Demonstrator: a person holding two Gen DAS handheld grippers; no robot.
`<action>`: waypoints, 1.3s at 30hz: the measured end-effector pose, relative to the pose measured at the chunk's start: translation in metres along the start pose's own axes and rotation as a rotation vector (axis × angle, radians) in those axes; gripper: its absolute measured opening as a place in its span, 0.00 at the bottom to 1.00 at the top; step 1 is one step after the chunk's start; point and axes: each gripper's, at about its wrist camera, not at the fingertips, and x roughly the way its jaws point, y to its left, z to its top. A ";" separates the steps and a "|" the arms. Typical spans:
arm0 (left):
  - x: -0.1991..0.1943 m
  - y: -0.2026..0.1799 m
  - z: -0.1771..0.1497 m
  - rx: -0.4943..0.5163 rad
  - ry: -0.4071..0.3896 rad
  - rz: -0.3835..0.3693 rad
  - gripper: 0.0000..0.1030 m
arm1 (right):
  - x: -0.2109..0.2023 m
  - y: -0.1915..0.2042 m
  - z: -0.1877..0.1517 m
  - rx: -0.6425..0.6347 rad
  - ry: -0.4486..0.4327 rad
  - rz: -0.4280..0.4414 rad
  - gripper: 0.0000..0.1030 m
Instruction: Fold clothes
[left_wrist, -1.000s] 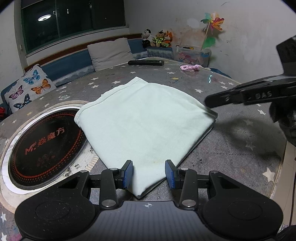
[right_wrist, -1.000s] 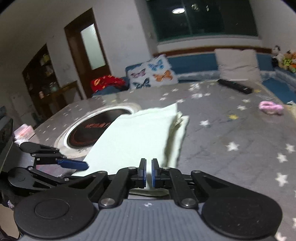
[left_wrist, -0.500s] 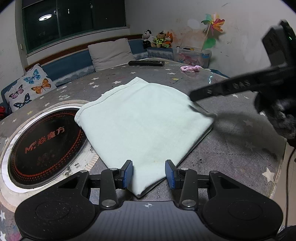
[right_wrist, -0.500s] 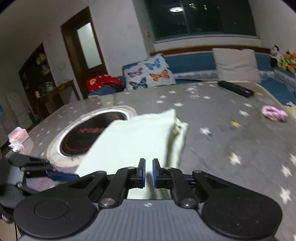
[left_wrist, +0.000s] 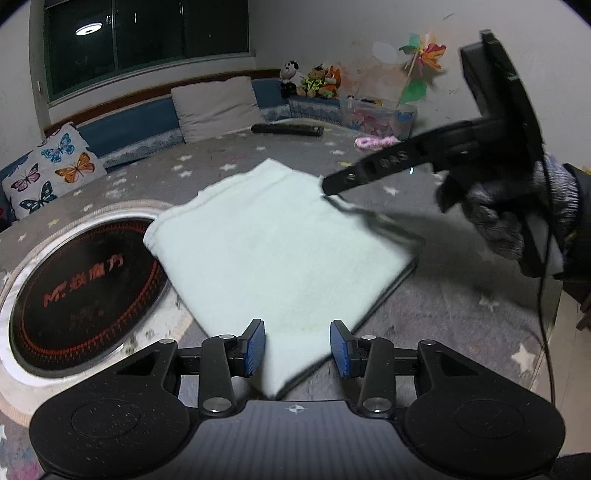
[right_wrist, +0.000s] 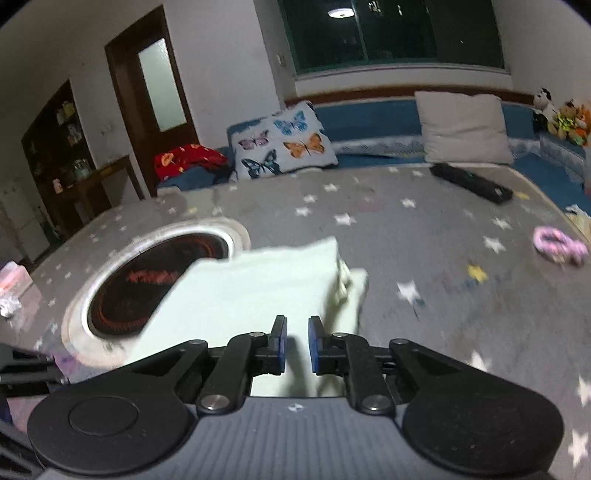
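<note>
A folded pale mint cloth (left_wrist: 277, 251) lies flat on the star-patterned table (left_wrist: 461, 314), partly over the rim of a round black cooktop (left_wrist: 81, 280). My left gripper (left_wrist: 297, 347) is open, low over the cloth's near corner, which lies between its blue pads without being touched. My right gripper (right_wrist: 297, 345) hovers above the cloth (right_wrist: 258, 284) near its right edge, its pads a narrow gap apart with nothing in them. In the left wrist view the right gripper (left_wrist: 325, 186) reaches in from the right, held by a gloved hand (left_wrist: 517, 221), its tip over the cloth's far right edge.
A black remote (left_wrist: 288, 129) and a pink hair tie (left_wrist: 375, 141) lie at the table's far side. The cooktop (right_wrist: 155, 280) sits left of the cloth. Cushions and a butterfly pillow (right_wrist: 284, 144) line the bench behind. The table's edge runs close on the right.
My right gripper has risen and swung left over the cloth's far edge, and its pads have parted a little. The left gripper and the cloth have stayed put.
</note>
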 end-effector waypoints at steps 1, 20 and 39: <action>0.000 0.002 0.003 -0.009 -0.007 0.001 0.42 | 0.005 0.001 0.005 -0.004 -0.005 0.007 0.12; 0.045 0.078 0.045 -0.342 0.003 0.139 0.47 | 0.027 -0.024 0.007 0.136 0.015 -0.001 0.45; 0.057 0.089 0.042 -0.451 0.042 0.105 0.43 | 0.031 -0.032 -0.011 0.245 0.029 0.025 0.36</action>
